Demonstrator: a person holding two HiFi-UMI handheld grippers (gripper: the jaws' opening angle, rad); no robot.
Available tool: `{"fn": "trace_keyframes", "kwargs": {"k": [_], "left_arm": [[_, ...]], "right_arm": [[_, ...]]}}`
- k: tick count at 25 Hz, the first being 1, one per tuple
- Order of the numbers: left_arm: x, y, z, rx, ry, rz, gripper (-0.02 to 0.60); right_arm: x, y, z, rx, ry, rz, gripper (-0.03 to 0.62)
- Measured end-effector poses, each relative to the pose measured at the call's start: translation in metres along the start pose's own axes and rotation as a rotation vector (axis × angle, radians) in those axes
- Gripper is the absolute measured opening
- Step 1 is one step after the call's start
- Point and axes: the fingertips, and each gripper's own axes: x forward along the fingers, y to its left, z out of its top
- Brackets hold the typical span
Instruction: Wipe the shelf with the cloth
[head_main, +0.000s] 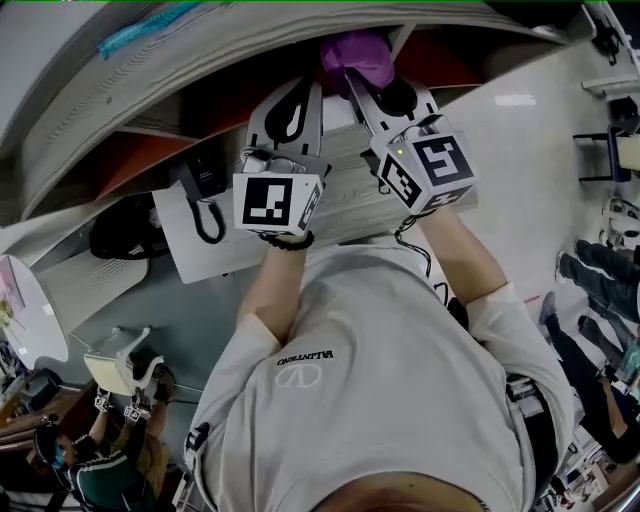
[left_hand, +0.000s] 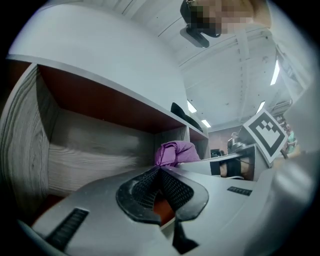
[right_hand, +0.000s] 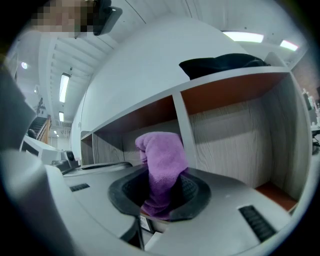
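1. Right tool (head_main: 366, 88). I hold it up at the front of the grey wood-grain shelf unit with red-brown inner faces (head_main: 150, 75). In the right gripper view the right tool (right_hand: 162, 192) is clenched on the purple terry cloth (right_hand: 161, 157). The cloth's lower end is pinched between the two black ribbed pads (right_hand: 192, 192), and its bunched upper end stands up above the tips.

2. Position of the cloth. In the right gripper view the cloth overlaps the shelf unit's upright divider (right_hand: 181, 125), with one open compartment on each side of that divider. In the head view the cloth (head_main: 357, 55) sits at the front edge of the unit, under the top board. I cannot tell whether the cloth touches any shelf surface.

3. Left tool (head_main: 300, 90). I hold it just beside the right tool, to its left, aimed at the same unit. In the left gripper view the left tool (left_hand: 160, 170) has its jaws closed tip to tip with nothing between them. The cloth (left_hand: 175, 152) shows beyond the tips, and the compartment's back panel (left_hand: 90, 145) lies to the left.

4. A black object (right_hand: 220, 62) lies on the unit's top board.
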Motion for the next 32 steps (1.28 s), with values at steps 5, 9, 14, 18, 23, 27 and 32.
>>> {"fn": "trace_keyframes", "kwargs": {"k": [5,9,14,18,23,27,32], "left_arm": [[-0.008,0.005,0.009,0.003,-0.014,0.016,-0.001],[-0.013,0.008,0.014,0.003,-0.027,0.020,-0.002],[-0.018,0.008,0.019,0.001,-0.039,0.016,-0.002],[-0.021,0.008,0.024,0.003,-0.048,0.014,-0.002],[-0.025,0.012,0.028,0.004,-0.058,0.015,-0.002],[-0.023,0.012,0.038,0.016,-0.075,0.008,-0.002],[-0.027,0.010,0.053,0.031,-0.095,0.002,-0.002]], "right_arm": [[-0.003,0.003,0.014,0.003,-0.026,-0.001,0.080],[-0.005,0.004,0.020,-0.007,-0.032,-0.008,0.080],[-0.006,0.003,0.029,-0.022,-0.045,-0.016,0.080],[-0.008,0.004,0.037,-0.027,-0.057,-0.022,0.080],[-0.007,0.006,0.044,-0.031,-0.070,-0.029,0.080],[-0.008,0.004,0.049,-0.032,-0.079,-0.039,0.080],[-0.011,0.007,0.057,-0.034,-0.086,-0.046,0.080]]}}
